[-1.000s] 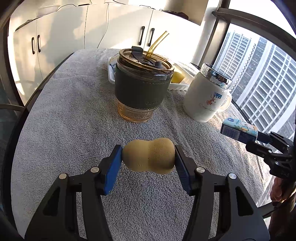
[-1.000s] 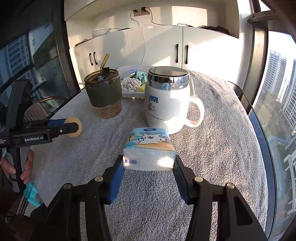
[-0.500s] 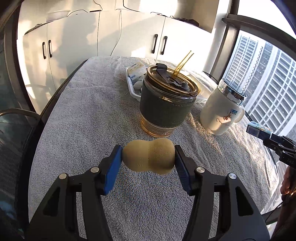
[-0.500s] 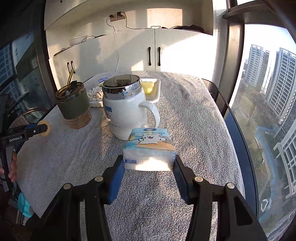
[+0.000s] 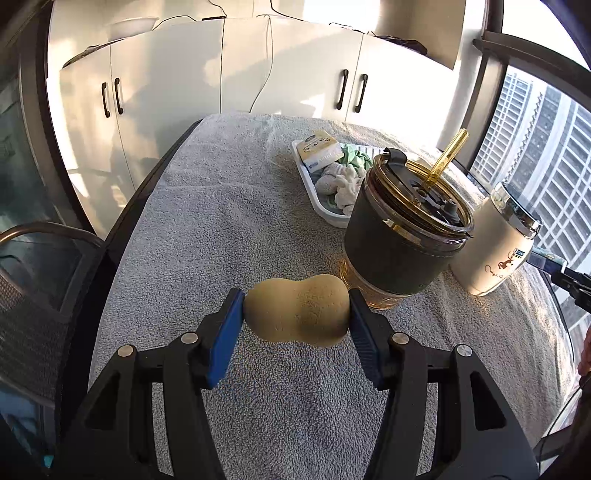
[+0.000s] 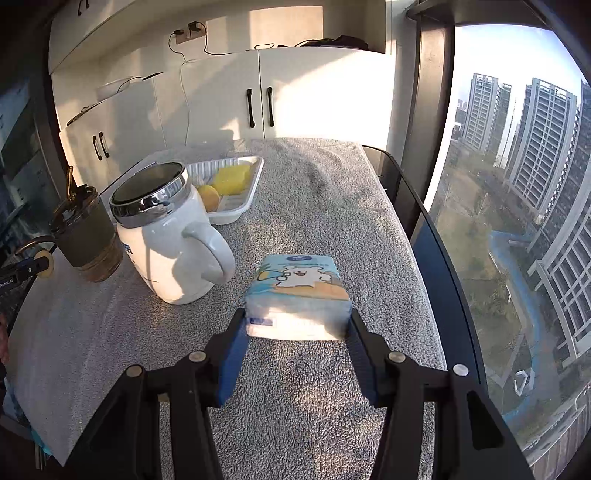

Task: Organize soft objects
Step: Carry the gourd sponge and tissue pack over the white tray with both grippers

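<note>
Tan sponge [image 5: 297, 314] pinched in left gripper [image 5: 295, 319] jaws, tissue pack [image 6: 298, 297] clamped by right gripper [image 6: 297, 332], tray [image 5: 314, 192] half hidden behind tumbler [image 5: 402, 236].

A grey terry towel [image 6: 325, 192] covers the dark-edged worktop [image 6: 424, 221]. Behind it stands a row of white cabinets [image 5: 295, 70] with black handles [image 5: 344, 88], lit by warm low sunlight that throws patches and shadows on the doors. Above them a wall socket [image 6: 192, 29] feeds cables that trail down. A tall window [image 6: 517, 184] with a dark frame looks out on high-rise towers [image 6: 546, 133] and a park far below. A mesh chair [image 5: 33, 295] sits beside the worktop.
</note>
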`<act>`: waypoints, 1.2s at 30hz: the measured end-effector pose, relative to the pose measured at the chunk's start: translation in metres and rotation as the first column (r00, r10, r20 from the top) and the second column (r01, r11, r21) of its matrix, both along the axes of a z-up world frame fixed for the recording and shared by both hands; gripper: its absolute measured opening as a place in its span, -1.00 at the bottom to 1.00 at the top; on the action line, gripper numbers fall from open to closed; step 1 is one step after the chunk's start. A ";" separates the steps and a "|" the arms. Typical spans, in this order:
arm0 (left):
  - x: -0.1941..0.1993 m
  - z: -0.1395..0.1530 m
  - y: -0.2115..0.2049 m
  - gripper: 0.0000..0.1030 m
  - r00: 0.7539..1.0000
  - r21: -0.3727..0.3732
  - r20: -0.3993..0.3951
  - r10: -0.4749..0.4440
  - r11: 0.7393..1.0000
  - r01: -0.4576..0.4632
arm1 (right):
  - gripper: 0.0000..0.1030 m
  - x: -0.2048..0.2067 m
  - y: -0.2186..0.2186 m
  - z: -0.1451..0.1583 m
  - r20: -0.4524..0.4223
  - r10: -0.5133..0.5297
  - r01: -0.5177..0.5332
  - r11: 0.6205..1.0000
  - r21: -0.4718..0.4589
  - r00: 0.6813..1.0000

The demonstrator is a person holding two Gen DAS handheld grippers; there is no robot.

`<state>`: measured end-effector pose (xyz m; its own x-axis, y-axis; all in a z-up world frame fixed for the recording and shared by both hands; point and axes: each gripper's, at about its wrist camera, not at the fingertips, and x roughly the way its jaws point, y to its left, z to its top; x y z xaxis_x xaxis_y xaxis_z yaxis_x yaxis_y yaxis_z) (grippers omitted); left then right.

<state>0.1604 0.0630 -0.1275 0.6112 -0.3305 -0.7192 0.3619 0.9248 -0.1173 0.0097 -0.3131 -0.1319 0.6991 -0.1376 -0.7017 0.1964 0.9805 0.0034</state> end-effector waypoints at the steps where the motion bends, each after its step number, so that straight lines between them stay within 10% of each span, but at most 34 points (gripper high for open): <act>1: 0.004 0.000 0.001 0.04 1.000 0.002 0.000 0.006 1.000 -0.006 | 0.06 0.004 -0.002 0.000 -0.002 -0.007 0.007 1.000 -0.006 1.000; 25: 0.136 0.008 0.011 0.04 0.996 -0.013 0.012 0.089 0.996 -0.089 | 0.06 0.142 -0.053 0.008 -0.031 0.005 -0.004 1.000 0.010 1.000; 36: 0.182 0.019 -0.046 0.04 0.997 0.031 0.071 -0.044 0.999 0.041 | 0.06 0.218 -0.028 0.026 -0.030 0.138 -0.138 0.990 -0.022 0.990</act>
<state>0.3425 0.0171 -0.1089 0.6471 -0.3367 -0.6841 0.4074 0.9111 -0.0629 0.2282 -0.3408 -0.1063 0.6926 -0.0581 -0.7190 0.0590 0.9980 -0.0238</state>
